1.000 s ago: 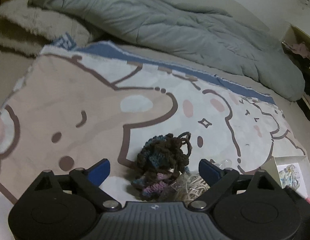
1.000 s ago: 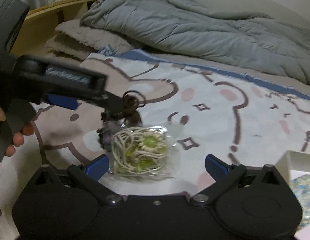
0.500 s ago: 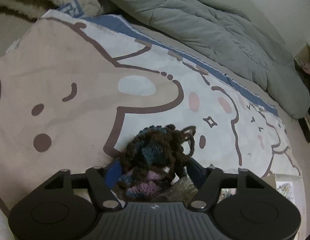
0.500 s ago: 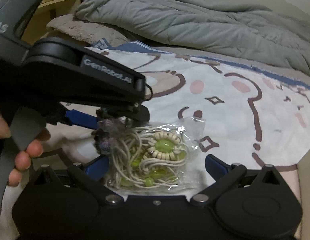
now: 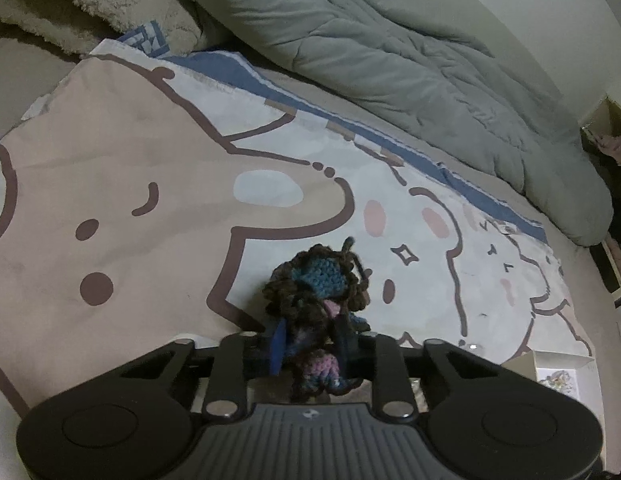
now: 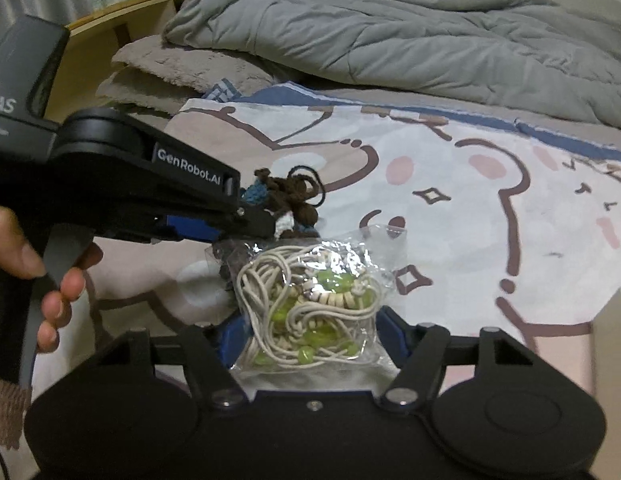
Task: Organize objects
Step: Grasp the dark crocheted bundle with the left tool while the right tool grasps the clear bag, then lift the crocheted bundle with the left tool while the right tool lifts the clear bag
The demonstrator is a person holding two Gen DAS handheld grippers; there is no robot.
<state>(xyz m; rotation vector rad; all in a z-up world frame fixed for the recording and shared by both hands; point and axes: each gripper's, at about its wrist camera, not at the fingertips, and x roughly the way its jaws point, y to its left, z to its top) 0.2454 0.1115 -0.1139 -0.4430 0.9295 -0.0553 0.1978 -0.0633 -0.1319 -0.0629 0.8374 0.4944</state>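
Note:
A crocheted yarn piece point(image 5: 318, 280), brown, blue and pink, is pinched between the blue pads of my left gripper point(image 5: 310, 336), which is shut on it. The right wrist view shows that gripper point(image 6: 266, 220) from the side, with the yarn piece point(image 6: 298, 196) sticking out past its tips. Just below it lies a clear plastic bag point(image 6: 310, 304) of white cord and green beads. My right gripper point(image 6: 310, 336) is closing on this bag, its pads against the bag's two sides.
Everything lies on a cartoon-print blanket point(image 5: 150, 160) spread over a bed. A grey duvet point(image 5: 390, 60) is bunched along the far side, with a fluffy beige throw point(image 5: 90, 12) beside it. A white box point(image 5: 558, 372) sits at the right. A person's hand point(image 6: 58, 292) holds the left gripper's handle.
My left gripper has shut on the yarn piece, which now stands up between its pads. The right jaws have narrowed from wide open onto the bag of beads.

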